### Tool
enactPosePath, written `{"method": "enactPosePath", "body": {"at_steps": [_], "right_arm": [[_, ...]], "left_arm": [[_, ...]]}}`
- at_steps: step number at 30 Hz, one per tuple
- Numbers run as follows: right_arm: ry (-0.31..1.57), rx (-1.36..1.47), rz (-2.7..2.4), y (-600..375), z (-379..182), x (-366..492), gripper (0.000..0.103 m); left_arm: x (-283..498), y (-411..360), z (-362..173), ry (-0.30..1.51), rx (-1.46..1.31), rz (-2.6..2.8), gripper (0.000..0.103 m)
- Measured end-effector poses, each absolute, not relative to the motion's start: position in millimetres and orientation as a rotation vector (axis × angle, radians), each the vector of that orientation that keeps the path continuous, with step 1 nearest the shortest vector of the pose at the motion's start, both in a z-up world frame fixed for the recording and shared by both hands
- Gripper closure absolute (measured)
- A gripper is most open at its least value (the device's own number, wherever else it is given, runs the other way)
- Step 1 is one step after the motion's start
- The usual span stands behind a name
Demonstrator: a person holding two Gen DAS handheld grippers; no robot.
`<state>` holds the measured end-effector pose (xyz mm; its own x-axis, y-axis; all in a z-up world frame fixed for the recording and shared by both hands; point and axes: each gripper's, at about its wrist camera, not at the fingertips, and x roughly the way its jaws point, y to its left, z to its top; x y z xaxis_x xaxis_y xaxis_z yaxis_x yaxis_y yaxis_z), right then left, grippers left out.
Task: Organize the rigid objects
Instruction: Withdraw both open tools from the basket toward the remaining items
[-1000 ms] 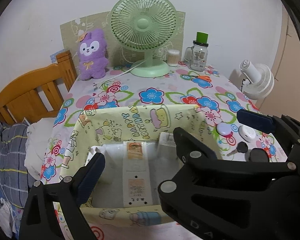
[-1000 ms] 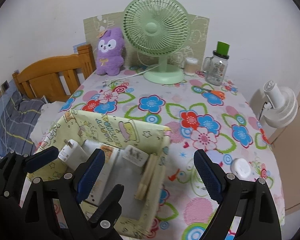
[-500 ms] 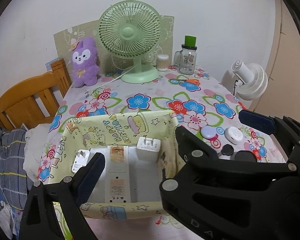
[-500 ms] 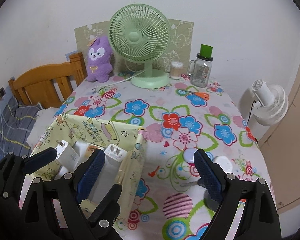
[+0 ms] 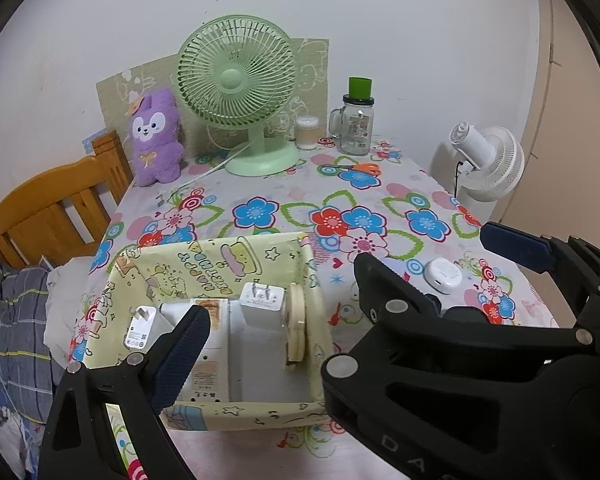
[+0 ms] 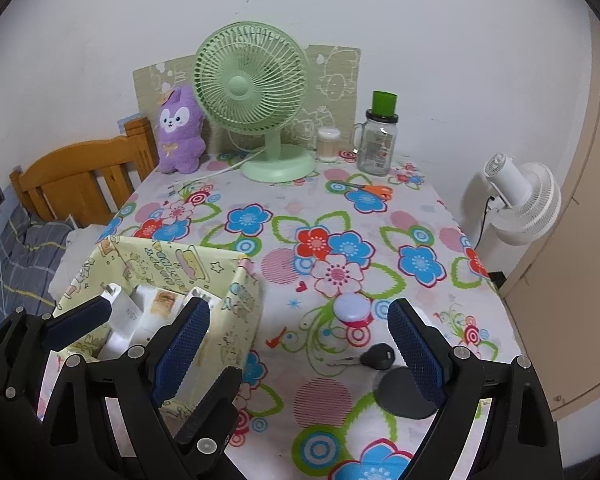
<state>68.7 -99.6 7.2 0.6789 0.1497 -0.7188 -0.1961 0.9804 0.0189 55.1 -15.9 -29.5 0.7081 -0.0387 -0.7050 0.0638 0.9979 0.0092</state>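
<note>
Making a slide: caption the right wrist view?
Open right gripper above black car key beside yellow fabric storage box.

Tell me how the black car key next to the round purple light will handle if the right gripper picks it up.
The black car key lies flat on the tablecloth, so the right gripper, jaws wide open, probably needs to pinch low. Its rounded fob looks smooth and may slip. It looks rigid and likely light, so pushing should slide it, not roll it.

White wall [image 6: 420,20] behind, wooden bed frame [image 6: 80,172] off the table's [image 6: 284,200] left edge, beige cupboard [image 6: 572,280] and white fan [image 6: 528,200] right.
</note>
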Motion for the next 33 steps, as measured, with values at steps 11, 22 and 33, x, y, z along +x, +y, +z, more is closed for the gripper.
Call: {"method": "enactPosePath", "body": {"at_steps": [11,22,33], "right_arm": [[0.785,-0.041,0.144,-128,13,62,0.01],[0.781,-0.034,0.096,-156,15,57,0.01],[0.773,-0.027,0.061,-180,14,55,0.01]], "left_arm": [[53,-44,-23,0.768,0.064,-0.088,0.006],[54,-69,-23,0.769,0.07,-0.122,0.006],[54,-94,-25,0.75,0.077,-0.151,0.006]]}}
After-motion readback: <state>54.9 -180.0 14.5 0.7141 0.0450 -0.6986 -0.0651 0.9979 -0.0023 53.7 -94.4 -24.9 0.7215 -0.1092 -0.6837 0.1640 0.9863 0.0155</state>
